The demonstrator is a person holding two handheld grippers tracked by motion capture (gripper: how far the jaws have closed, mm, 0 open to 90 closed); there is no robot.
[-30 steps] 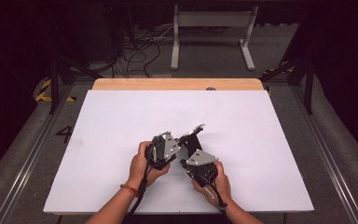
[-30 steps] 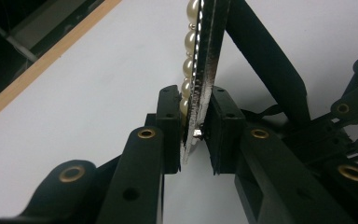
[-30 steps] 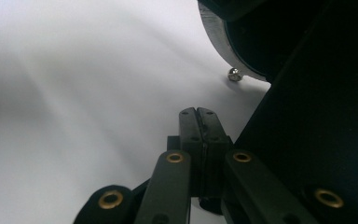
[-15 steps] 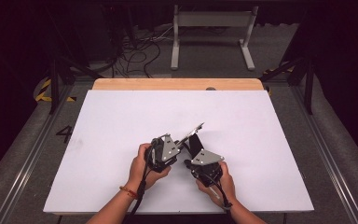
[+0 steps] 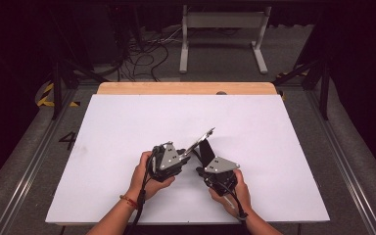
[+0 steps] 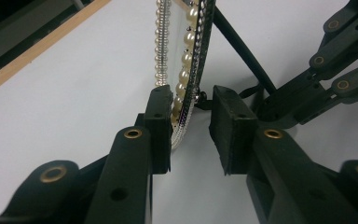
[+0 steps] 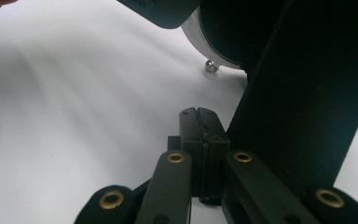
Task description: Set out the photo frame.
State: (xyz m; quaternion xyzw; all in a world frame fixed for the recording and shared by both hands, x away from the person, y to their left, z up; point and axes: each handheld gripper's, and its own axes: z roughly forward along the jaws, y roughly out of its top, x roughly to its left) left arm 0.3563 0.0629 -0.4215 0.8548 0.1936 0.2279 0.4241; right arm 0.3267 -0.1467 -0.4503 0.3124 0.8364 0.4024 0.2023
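Observation:
A small oval frame (image 5: 201, 138) with a pearl and silver rim (image 6: 186, 60) stands tilted on edge on the white table (image 5: 127, 127). Its black back stand (image 5: 207, 150) props it from behind. My left gripper (image 5: 188, 155) is open, and its jaws straddle the frame's lower rim. The rim rests against the left pad (image 6: 161, 126), with a gap to the right pad. My right gripper (image 7: 204, 135) is shut with nothing between its pads. It sits low beside the black stand (image 7: 307, 93), under the frame's silver edge (image 7: 198, 35).
The table's wooden far edge (image 5: 186, 88) runs along the back. Beyond it are floor cables and a grey metal stand (image 5: 223, 29). My right gripper's black linkages (image 6: 335, 60) sit close behind the frame in the left gripper view.
Both hands have shifted slightly right. The frame's far edge has risen a little, so it stands steeper than one second ago.

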